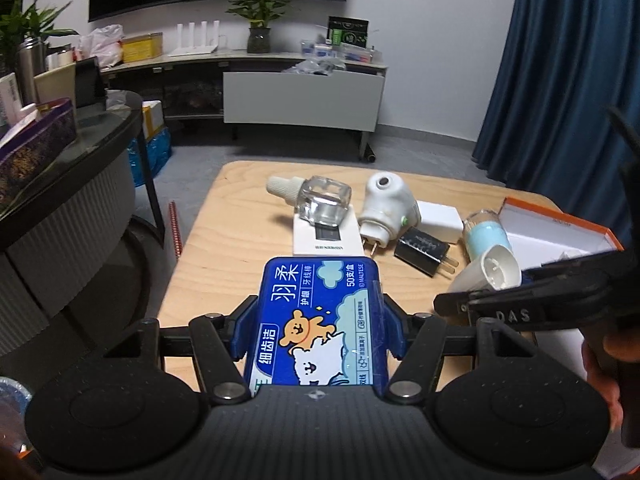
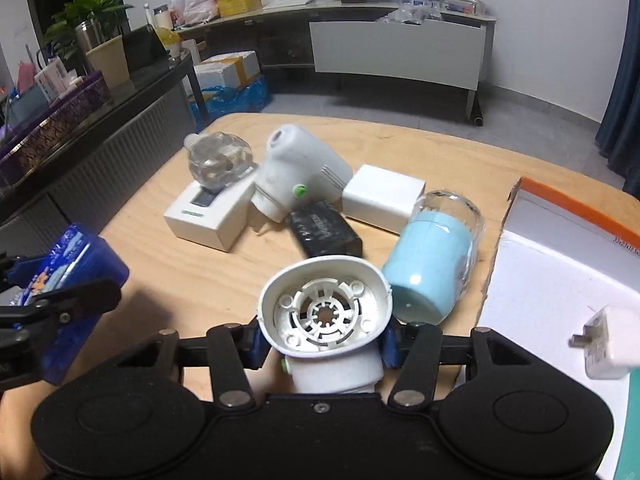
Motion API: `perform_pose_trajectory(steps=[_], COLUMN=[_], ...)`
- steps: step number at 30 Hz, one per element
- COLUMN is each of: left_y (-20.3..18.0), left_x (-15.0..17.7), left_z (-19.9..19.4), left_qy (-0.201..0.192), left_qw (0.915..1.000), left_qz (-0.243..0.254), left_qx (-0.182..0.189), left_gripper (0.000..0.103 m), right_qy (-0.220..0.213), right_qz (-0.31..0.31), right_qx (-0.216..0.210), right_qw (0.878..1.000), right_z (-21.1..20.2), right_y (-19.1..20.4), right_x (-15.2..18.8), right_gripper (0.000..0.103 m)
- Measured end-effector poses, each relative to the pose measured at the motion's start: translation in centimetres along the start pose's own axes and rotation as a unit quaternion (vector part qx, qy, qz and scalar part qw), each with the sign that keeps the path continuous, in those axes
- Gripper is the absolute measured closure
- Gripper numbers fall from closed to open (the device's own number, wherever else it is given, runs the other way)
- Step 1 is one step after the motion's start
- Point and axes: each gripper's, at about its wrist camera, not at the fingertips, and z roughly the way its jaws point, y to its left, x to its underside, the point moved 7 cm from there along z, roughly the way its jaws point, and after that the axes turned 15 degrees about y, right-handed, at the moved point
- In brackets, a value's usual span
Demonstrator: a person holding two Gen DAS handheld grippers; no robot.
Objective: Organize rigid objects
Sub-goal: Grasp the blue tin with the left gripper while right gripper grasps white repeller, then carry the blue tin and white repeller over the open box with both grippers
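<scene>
My left gripper (image 1: 316, 332) is shut on a blue floss-pick box (image 1: 316, 320) and holds it over the near part of the wooden table (image 1: 224, 240). My right gripper (image 2: 322, 344) is shut on a white plug-in vaporizer (image 2: 326, 316), its open socket facing the camera; it shows in the left wrist view (image 1: 492, 272) too. On the table lie a clear refill bottle (image 2: 218, 160), a second white vaporizer (image 2: 300, 172), a white carton (image 2: 208, 216), a black charger (image 2: 324, 232), a white adapter block (image 2: 382, 196) and a light-blue jar (image 2: 432, 256).
An open white box with an orange rim (image 2: 560, 248) stands at the right and holds a white plug (image 2: 608, 340). A dark side table (image 2: 120, 92) with clutter is at the left. A grey TV cabinet (image 2: 396, 52) runs along the far wall.
</scene>
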Motion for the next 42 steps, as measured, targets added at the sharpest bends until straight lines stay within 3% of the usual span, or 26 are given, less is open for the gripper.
perform_pose_trajectory(steps=[16, 28, 42], left_y=[-2.1, -4.1, -7.8], left_x=[1.7, 3.6, 4.5], left_z=[-4.3, -6.8, -7.3], left_qy=[-0.015, -0.019, -0.016], left_qw=[0.9998, 0.9997, 0.9983], left_qz=[-0.009, -0.01, 0.025], left_qx=[0.009, 0.014, 0.05], left_gripper=[0.04, 0.04, 0.04], right_qy=[-0.062, -0.072, -0.093], right_qz=[0.016, 0.042, 0.081], right_qx=[-0.01, 0.005, 0.033], right_qw=[0.998, 0.996, 0.992], right_z=[-9.9, -13.3, -16.0], right_y=[2.9, 2.6, -0.2], right_x=[5.4, 9.9, 12.8], right_gripper=[0.04, 0.04, 0.04])
